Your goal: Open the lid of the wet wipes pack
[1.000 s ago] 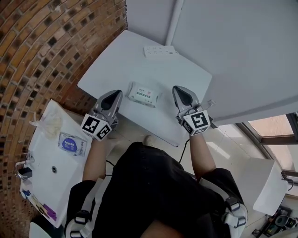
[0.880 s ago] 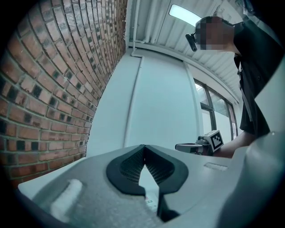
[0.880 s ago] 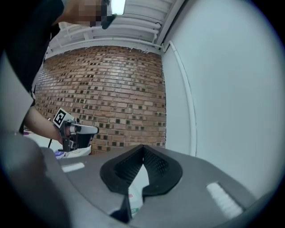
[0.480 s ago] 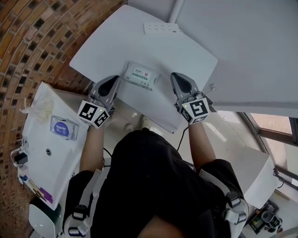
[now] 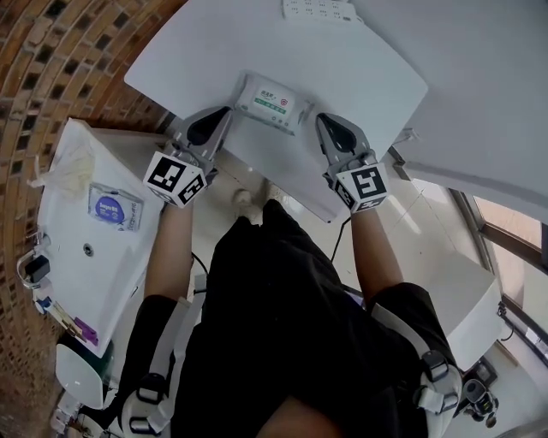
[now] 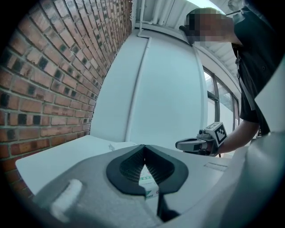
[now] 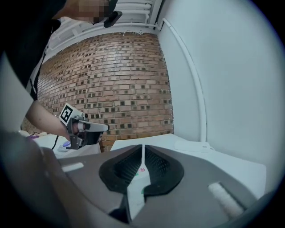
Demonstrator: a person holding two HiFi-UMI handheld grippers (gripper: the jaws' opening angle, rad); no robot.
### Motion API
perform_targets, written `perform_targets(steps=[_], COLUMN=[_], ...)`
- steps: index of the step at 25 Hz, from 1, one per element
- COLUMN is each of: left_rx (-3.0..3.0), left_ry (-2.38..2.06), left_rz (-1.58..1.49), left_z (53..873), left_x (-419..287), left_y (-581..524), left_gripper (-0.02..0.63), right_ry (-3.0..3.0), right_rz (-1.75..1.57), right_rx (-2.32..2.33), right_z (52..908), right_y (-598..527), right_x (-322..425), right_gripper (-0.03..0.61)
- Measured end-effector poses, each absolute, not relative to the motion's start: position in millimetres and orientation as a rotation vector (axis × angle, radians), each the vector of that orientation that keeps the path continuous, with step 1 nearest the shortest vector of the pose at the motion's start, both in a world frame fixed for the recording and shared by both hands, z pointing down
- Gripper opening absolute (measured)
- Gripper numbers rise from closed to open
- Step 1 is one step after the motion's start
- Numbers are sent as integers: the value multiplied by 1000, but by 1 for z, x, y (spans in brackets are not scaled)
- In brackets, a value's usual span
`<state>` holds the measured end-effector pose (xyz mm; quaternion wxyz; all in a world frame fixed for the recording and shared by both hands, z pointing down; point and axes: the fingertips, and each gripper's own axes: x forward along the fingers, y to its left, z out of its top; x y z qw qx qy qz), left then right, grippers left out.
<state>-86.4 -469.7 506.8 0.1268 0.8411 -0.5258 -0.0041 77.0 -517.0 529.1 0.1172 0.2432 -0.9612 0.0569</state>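
Staging: I have the wet wipes pack (image 5: 271, 105) lying flat on the white surface (image 5: 368, 68), close to its near edge. A power strip (image 5: 321, 8) sits well behind it at the far edge.
Left gripper: the left gripper (image 5: 225, 111) sits at the pack's left short end, tip just beside it. I cannot tell whether it touches. Its fingers (image 6: 129, 167) are clenched together on nothing; the pack only shows beyond them, low in the left gripper view.
Right gripper: the right gripper (image 5: 320, 121) sits at the opposite short end, also just beside the pack. Its fingers (image 7: 120, 169) are likewise pressed together and empty, with a sliver of the pack visible past the slit.
Long axis: it runs across me, from one gripper toward the other, skewed slightly so the left end lies a little farther from me.
Lid: I take the printed panel on the top face to be the lid (image 5: 278, 101). It looks flat and closed. Its hinge side is too small to make out.
Nearer hand: neither clearly; both tips flank the pack about equally.
Progress (judgement): approach only; the lid is untouched.
Next move (judgement): the lid lies inward of both tips and on top, so one gripper should pin an end while the other parts its fingers and comes over the top face to catch the lip.
Risk (judgement): a soft, light pack may slide or buckle if pushed from one end only.
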Motion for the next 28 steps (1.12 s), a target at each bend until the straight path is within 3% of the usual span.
perform_targets(steps=[5,10,12,17,23,28], left_rx=[2479,2457,2453,2431,2460,2555], left_ry=[-1493,-1512,-1522,-1481,-1332,-1189], left_rz=[45,86,91,136,365,618], left_z=[506,508,507,522,561,586], left_x=[-81,-82,-83,-85,-78,-65], left_y=[-471,-468,-468,-469,-479,-489], left_gripper=[-2,-2,-1,0,16,100], right_ry=[-2781,-2698,-2655,-2543,-2475,-2425], right_rz=[147,145,151,140,144,94], right_rx=[621,427,352,237,221,197], right_z=[541,573,591,634,663,679], right_y=[-517,-514,-511,-510,-516,-515], right_x=[61,39,32,21,12,4], right_gripper=[132,386,460,538,561,565])
